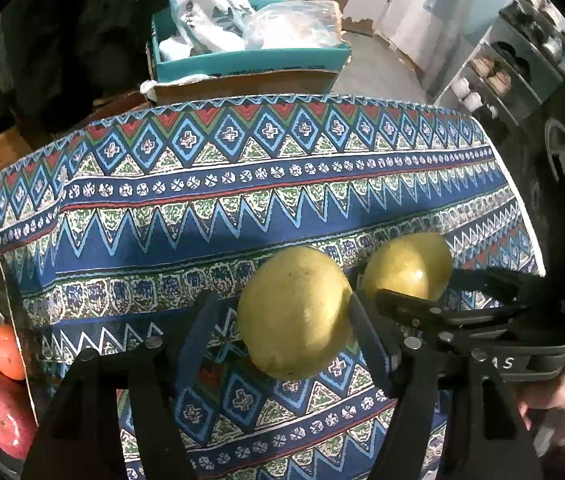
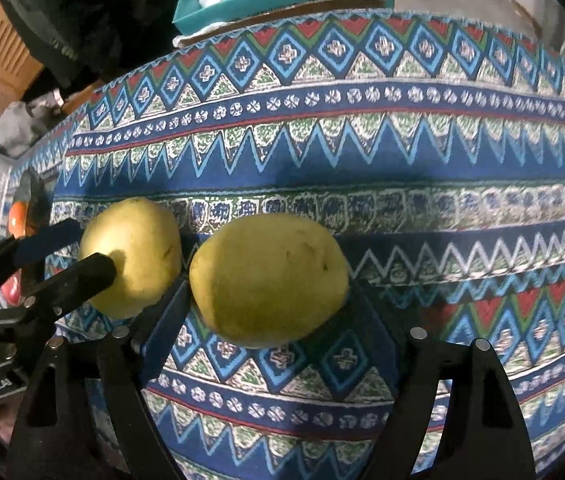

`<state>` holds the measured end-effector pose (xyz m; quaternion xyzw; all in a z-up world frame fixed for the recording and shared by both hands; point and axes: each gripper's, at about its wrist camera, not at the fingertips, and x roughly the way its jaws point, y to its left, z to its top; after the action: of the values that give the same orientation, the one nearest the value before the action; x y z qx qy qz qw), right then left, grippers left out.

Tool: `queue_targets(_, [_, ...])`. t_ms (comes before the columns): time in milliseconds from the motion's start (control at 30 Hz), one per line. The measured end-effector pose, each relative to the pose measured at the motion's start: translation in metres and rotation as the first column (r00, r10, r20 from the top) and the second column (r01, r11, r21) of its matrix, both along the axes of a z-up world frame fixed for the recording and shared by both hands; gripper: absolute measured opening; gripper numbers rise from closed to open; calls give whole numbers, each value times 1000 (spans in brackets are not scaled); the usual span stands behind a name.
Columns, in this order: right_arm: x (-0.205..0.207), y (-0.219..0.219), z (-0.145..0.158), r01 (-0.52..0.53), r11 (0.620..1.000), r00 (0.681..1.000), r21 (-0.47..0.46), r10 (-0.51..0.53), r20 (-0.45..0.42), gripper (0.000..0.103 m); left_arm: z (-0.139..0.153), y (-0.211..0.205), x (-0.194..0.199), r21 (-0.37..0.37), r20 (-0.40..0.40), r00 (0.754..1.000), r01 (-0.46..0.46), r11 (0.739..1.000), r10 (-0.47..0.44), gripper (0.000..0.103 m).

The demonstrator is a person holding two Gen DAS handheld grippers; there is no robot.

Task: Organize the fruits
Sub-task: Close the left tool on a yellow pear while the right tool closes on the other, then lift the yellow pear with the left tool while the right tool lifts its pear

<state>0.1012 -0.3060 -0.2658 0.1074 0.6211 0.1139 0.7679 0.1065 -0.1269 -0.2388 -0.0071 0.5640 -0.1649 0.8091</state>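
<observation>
Left gripper (image 1: 282,312) straddling yellow fruit (image 1: 296,314) (left pad clear), right gripper (image 2: 270,292) clasping another (image 2: 268,280)

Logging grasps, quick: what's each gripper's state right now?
Left gripper: open, yellow fruit between its jaws, unclamped.
Right gripper: shut on second yellow fruit.

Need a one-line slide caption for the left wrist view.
Left gripper straddles a yellow-green fruit on the patterned tablecloth; right gripper beside it at a second one.
</observation>
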Motion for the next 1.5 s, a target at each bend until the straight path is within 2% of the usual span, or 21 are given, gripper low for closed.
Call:
queue_targets(67, [0,-2,-4,30,999,1000,34,-31,7,80,-1,5,1,-9,-8,1000,-12,1000,11,75])
queue_targets(167, [3,-2,-8,43,995,999,89,-44,12,69,-3,13,1,-26,-14,999,-29,999,29,79])
queue_targets(333, [6,-1,-8,57,992,998,113,-61,29,67,-7,18,3,-60,-41,999,-26,998,24,82])
queue_targets(400, [5,-5,-3,57,993,997,102,-61,38,67,-8,16,3,-71,-53,998,-25,997,21,81])
queue_targets(533, [10,-7,3,47,999,998,13,-47,36,66,-10,10,4,-69,-63,998,1,998,-5,81])
queue_targets(667, [11,-20,7,37,996,999,-81,-37,4,67,-15,-1,5,-64,-80,996,29,998,-34,82])
queue_targets(767, [7,-30,8,26,993,999,-119,-29,-26,67,-23,-9,7,-38,-107,994,33,999,-37,82])
queue_targets(933, [-2,-42,8,12,992,998,-124,-19,-59,67,-35,-11,10,-48,-146,989,30,998,-37,82])
queue_targets(1033, [-7,-44,8,27,993,998,-114,-33,-50,67,-38,-11,12,-52,-156,987,14,999,-22,82])
queue_targets(1133, [-13,-53,9,67,996,997,-66,-70,-41,68,-40,-12,14,-51,-156,988,13,999,-21,82])
queue_targets(1300, [-16,-74,12,147,989,989,0,-147,-25,75,-42,-18,17,-40,-143,989,24,999,-30,80])
queue_targets(1500, [-14,-80,4,203,979,979,-22,-203,-31,76,-43,-30,17,-17,-122,992,39,999,-41,80])
